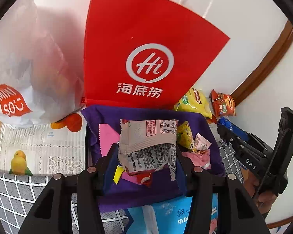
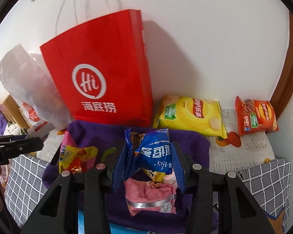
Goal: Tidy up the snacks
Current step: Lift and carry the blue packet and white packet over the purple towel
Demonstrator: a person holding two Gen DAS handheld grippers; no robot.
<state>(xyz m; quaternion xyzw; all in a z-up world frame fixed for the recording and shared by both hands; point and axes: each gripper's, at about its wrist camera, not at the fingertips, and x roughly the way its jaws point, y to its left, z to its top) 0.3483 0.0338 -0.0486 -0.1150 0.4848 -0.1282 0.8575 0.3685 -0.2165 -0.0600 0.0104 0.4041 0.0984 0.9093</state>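
Straight ahead of both claws, the red paper bag (image 2: 99, 81) with white handles and a white "Hi" logo stands upright against the white wall (image 2: 214, 39). To its left leans a white plastic Miniso bag (image 1: 23, 74). Just in front of the red bag, directly beneath both claws, sits the purple fabric bin (image 2: 187, 138), which has loose snacks lying in it. The tabletop (image 2: 250, 146) under it carries a fruit-printed cloth and a grey checked cover.

Ahead and to the right of the right claw, a yellow Lay's chip bag (image 2: 193, 115) lies beside the red bag's base, and an orange-red Lay's bag (image 2: 255, 115) stands further right in the corner, apart from it.

The right claw (image 2: 149, 158) is clenched on a blue chocolate chip cookie packet (image 2: 152, 152), pinched between both blue pads above the bin; a pink wrapped snack (image 2: 150, 197) lies just under it.

The left claw (image 1: 146, 154) grasps a white printed snack packet (image 1: 148, 140), crumpled between its pads over the bin. A pink square packet (image 1: 107, 136) rests to its left, and a small yellow candy wrapper (image 1: 184, 134) to its right.
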